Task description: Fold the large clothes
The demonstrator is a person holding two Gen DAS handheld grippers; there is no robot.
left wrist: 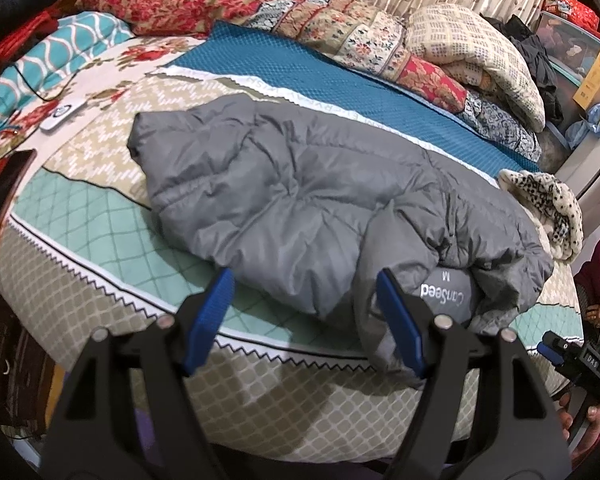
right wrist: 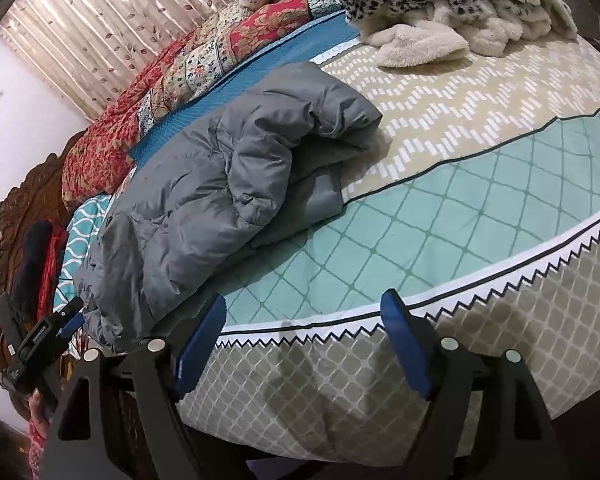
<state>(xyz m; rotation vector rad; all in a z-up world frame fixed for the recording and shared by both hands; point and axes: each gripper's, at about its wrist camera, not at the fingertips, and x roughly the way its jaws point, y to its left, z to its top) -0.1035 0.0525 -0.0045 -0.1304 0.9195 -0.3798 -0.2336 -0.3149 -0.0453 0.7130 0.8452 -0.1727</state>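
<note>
The grey jacket (left wrist: 300, 192) stretches from upper left to lower right, its collar end just ahead of the spread, empty left tongs (left wrist: 304, 320), while the right tongs (right wrist: 304, 336), also spread and empty, hang further off.

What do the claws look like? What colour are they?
Both look alike. The left claw has two flat bright blue fingers fixed on chunky black arms shaped like triangles with holes cut out, dotted with small round silver bolts. The right claw matches: blue fingers, black frame, silver bolts. No cables or sleeves show on them.
</note>
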